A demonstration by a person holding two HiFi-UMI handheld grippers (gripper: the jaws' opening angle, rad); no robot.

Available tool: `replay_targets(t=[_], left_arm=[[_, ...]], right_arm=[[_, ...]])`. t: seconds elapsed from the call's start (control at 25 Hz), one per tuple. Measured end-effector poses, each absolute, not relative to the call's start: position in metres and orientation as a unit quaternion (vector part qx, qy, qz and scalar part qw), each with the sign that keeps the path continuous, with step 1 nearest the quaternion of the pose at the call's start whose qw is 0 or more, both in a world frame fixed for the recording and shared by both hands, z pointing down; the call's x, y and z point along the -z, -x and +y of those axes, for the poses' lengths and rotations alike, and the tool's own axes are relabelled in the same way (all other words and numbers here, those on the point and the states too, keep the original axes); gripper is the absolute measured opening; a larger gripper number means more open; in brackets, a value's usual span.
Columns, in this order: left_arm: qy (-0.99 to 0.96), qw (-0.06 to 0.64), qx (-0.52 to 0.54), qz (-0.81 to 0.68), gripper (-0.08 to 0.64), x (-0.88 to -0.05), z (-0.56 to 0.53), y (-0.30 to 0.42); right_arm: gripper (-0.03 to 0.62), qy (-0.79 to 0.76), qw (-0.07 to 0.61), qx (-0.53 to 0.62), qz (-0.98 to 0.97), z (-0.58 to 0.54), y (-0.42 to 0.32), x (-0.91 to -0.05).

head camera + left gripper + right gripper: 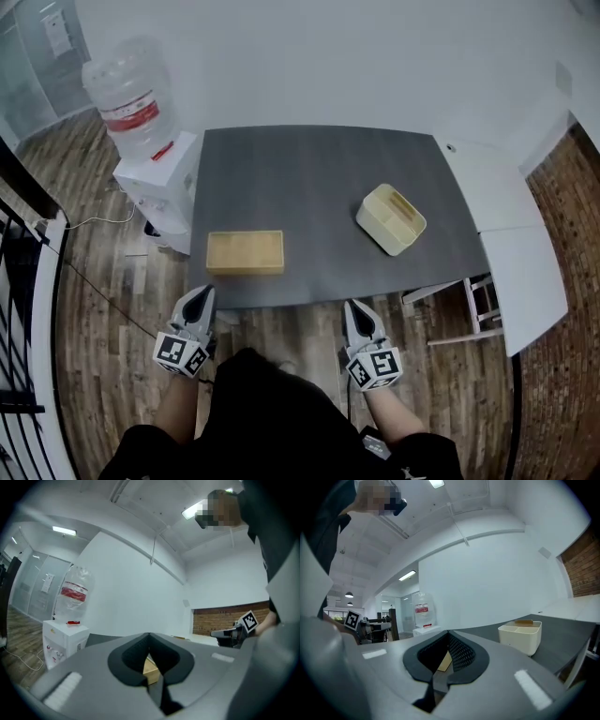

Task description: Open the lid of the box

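Observation:
A flat, pale wooden box [245, 252] lies with its lid down near the front edge of the dark grey table [309, 169]. A sliver of the wooden box [151, 668] shows between my left jaws. To its right stands an open cream box [390, 218] with compartments, which the right gripper view shows as the cream box [520, 636]. Both grippers hover off the table's front edge, apart from the boxes. My left gripper [202, 292] is shut and empty, just short of the wooden box. My right gripper [359, 309] is shut and empty too.
A white water dispenser [155, 183] with a clear bottle [127, 94] stands left of the table. White panels [511, 225] adjoin the table's right side, with a white stool [478, 307] below. A black railing [19, 281] runs along the far left.

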State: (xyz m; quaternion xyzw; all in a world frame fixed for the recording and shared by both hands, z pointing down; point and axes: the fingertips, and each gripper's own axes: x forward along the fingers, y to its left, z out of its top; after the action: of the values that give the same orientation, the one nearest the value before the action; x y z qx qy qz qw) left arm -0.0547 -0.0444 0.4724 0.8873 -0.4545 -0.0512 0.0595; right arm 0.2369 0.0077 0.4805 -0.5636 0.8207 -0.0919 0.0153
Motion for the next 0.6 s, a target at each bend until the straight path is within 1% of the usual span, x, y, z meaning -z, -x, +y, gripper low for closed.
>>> replay_targets(t=[0.36, 0.6], left_arm=[[-0.874, 0.068, 0.029, -0.480, 0.000, -0.489, -0.085, 0.075], [-0.865, 0.106, 0.016, -0.490, 0.000, -0.517, -0.123, 0.085]], right_arm=[[0.003, 0.552, 0.000, 0.103, 0.827, -0.032, -0.224, -0.489], [0.003, 0.553, -0.024, 0.113, 0.825, -0.070, -0.215, -0.498]])
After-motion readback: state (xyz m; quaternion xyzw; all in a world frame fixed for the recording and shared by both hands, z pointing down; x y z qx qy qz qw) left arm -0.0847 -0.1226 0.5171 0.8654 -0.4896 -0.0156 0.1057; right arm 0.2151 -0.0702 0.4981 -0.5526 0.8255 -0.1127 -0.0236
